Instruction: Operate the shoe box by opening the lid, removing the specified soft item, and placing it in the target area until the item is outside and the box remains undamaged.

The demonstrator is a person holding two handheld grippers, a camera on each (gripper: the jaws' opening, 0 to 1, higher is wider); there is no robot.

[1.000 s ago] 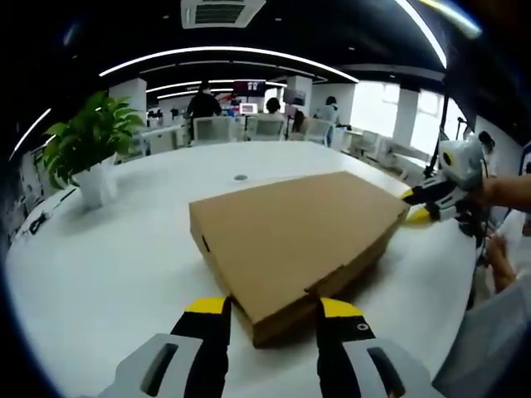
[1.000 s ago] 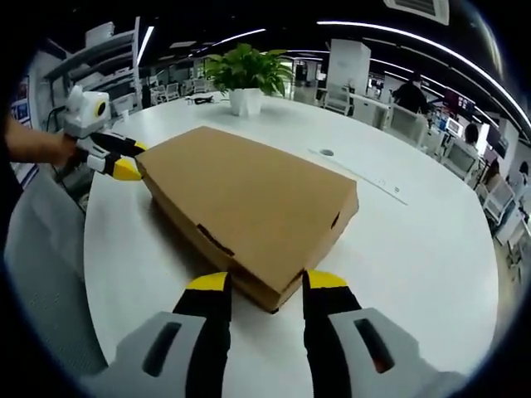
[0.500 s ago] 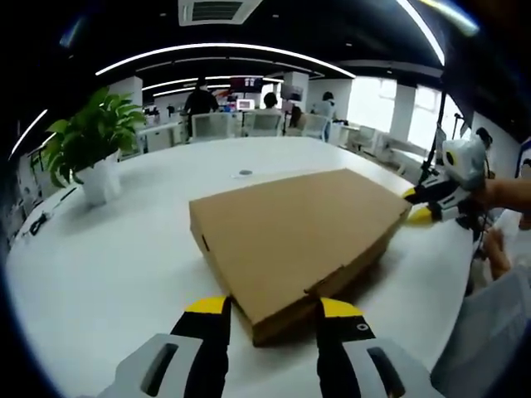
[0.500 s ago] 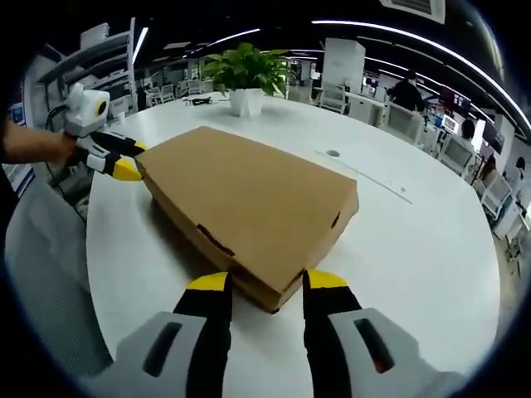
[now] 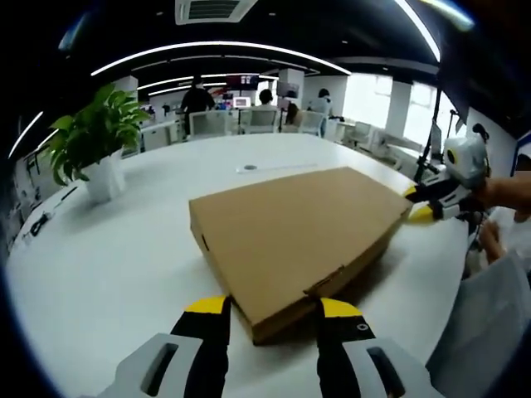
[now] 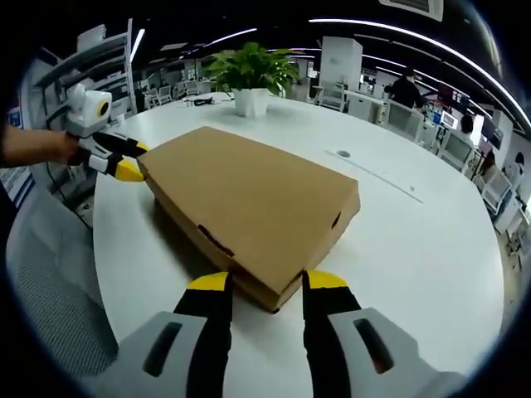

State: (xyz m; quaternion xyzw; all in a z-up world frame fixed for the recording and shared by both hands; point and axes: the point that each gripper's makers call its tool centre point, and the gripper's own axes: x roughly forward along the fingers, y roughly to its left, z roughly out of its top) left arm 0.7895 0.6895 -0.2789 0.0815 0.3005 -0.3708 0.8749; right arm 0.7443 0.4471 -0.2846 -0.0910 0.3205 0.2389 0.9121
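Both grippers straddle opposite corners of the shoe box with jaws apart: the left gripper (image 5: 272, 308) around one near corner in the left gripper view, the right gripper (image 6: 267, 285) around the other in the right gripper view. Whether the jaws press the cardboard cannot be told. Beneath lies the white table (image 5: 108, 257), broad and round. On it the shoe box (image 5: 294, 232) rests flat, lid closed. Farther off, a potted plant (image 5: 93, 141) stands near the table's far left edge.
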